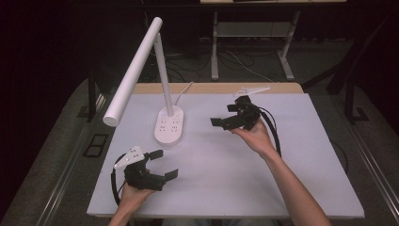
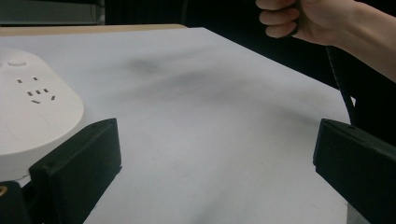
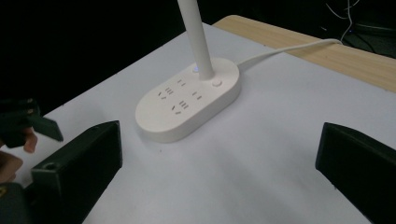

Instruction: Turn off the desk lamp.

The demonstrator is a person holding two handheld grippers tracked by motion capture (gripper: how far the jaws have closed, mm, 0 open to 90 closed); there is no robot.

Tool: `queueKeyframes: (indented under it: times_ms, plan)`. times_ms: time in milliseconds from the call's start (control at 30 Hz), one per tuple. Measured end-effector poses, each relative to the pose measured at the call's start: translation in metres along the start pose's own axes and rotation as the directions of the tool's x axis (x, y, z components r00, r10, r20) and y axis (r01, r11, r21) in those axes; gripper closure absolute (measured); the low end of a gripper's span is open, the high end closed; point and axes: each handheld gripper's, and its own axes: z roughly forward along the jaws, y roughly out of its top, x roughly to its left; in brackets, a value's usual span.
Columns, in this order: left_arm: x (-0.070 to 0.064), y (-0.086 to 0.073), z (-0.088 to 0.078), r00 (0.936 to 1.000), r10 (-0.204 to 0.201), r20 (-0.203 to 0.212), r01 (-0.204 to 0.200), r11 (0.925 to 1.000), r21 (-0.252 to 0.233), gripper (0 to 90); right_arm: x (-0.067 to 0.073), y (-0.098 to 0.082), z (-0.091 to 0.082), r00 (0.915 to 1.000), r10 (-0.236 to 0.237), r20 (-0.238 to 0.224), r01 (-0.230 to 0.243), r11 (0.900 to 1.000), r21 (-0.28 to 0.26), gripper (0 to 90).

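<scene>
A white desk lamp stands on an oval base (image 1: 168, 126) with sockets on top, and its long head (image 1: 134, 70) reaches out to the left. My left gripper (image 1: 163, 164) is open near the table's front left, a little in front of the base, with nothing between its fingers. In the left gripper view the base (image 2: 32, 107) lies just beyond the left jaw. My right gripper (image 1: 225, 115) is open to the right of the base, held above the table and facing it. The right gripper view looks onto the base (image 3: 189, 100) and the lamp post (image 3: 196, 37).
The white table top (image 1: 235, 179) has a wooden strip (image 1: 211, 88) along its far edge. The lamp's white cable (image 3: 285, 46) runs off over that edge. A black cable (image 1: 275, 136) loops from the right gripper beside the person's forearm. Dark floor and metal table legs lie behind.
</scene>
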Motion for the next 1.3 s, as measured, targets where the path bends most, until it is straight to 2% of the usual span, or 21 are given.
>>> queueKeyframes:
  times_ms: [300,600,900,1100,1300]
  plan:
    - [0.0,0.0,0.001,1.0,0.006,0.004,-0.006,1.0,0.007,0.0,-0.001,-0.029,-0.035,0.9998,0.009,0.016,-0.009,1.0,0.004,0.5]
    - [-0.002,0.0,0.001,1.0,0.006,0.006,-0.006,1.0,0.006,0.0,-0.002,-0.056,-0.068,0.9989,0.038,0.028,-0.037,0.999,-0.022,0.6]
    - [-0.002,0.0,0.001,0.9999,0.011,0.01,-0.011,0.9999,0.012,0.0,-0.002,-0.092,-0.095,0.9962,0.07,0.052,-0.068,0.997,-0.048,0.6]
    - [-0.002,0.0,0.0,1.0,0.006,0.006,-0.006,0.9999,0.009,0.0,-0.004,-0.119,-0.112,0.9914,0.11,0.071,-0.106,0.993,-0.058,0.6]
    - [-0.002,0.0,0.0,1.0,0.007,0.003,-0.007,0.9999,0.012,0.0,-0.004,-0.145,-0.126,0.9844,0.135,0.114,-0.127,0.989,-0.072,0.6]
